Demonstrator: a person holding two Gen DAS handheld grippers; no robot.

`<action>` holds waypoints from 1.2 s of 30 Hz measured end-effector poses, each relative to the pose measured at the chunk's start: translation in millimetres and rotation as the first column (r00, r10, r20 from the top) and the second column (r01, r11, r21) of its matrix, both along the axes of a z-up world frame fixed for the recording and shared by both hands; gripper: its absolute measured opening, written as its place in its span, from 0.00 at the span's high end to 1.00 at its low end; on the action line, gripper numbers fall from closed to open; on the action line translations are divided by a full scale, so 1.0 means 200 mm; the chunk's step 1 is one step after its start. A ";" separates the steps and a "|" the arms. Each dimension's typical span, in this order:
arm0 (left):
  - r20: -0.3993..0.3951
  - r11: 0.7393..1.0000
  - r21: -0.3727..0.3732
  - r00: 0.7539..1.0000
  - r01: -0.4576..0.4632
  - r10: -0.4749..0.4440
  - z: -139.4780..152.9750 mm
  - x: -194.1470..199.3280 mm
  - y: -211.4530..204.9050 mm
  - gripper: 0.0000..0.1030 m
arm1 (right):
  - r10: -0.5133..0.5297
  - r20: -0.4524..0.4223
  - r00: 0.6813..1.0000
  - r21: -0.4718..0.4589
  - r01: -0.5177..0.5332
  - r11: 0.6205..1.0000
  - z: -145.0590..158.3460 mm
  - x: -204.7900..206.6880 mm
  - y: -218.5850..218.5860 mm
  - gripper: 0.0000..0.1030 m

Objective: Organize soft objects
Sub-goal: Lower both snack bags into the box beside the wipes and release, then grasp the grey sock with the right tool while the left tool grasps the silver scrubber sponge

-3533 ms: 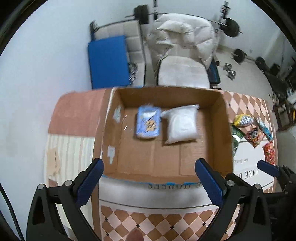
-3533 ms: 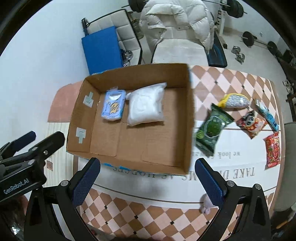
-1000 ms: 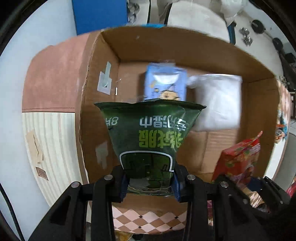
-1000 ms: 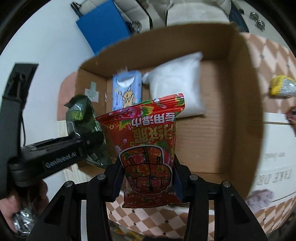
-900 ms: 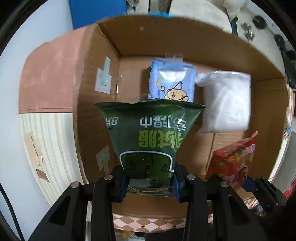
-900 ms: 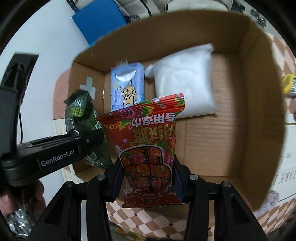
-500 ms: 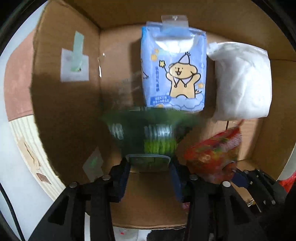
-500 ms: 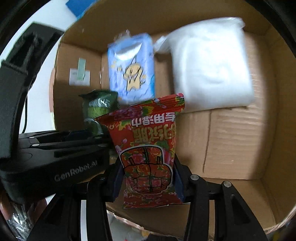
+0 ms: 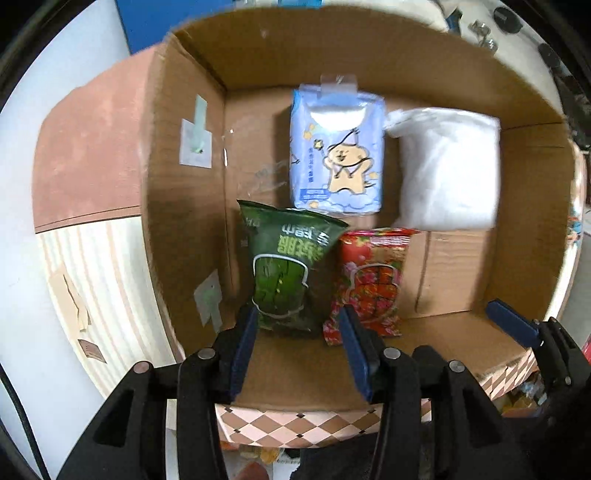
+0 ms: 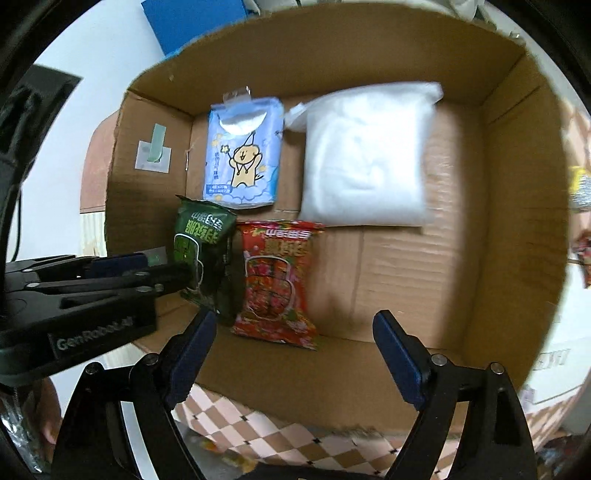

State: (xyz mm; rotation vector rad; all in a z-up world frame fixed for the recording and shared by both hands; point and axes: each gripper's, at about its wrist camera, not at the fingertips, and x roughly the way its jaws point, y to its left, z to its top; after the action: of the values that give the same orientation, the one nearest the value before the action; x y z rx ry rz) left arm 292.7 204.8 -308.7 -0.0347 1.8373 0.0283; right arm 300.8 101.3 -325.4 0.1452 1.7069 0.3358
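An open cardboard box (image 9: 532, 206) (image 10: 517, 206) holds a blue tissue pack (image 9: 337, 155) (image 10: 243, 151) and a white soft bag (image 9: 448, 168) (image 10: 365, 155) at the back. A green packet (image 9: 286, 269) (image 10: 201, 251) and a red packet (image 9: 369, 280) (image 10: 275, 280) lie side by side on the box floor at the front left. My left gripper (image 9: 299, 332) is open with its fingers just behind the green packet's near end. My right gripper (image 10: 295, 343) is open and empty, just behind the red packet.
The box stands on a checkered cloth (image 9: 317, 424) (image 10: 258, 428) on a table. More snack packets (image 10: 581, 188) lie on the table to the right of the box. A blue panel (image 10: 195, 18) stands behind the box.
Both grippers opened and let go of their packets. The green and red packets now lie on the box floor, and both grippers have drawn back a little.
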 end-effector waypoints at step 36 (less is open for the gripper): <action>0.536 0.989 0.081 0.842 -0.123 0.061 0.75 -0.53 -0.16 0.03 | 0.008 0.394 0.919 -0.101 0.034 0.994 0.75 -0.46 -0.40 0.00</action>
State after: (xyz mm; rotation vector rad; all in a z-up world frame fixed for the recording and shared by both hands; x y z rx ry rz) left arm 186.4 172.2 -158.4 -0.0466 1.2686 0.1742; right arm 208.4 21.8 -175.6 0.0079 1.3181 0.2439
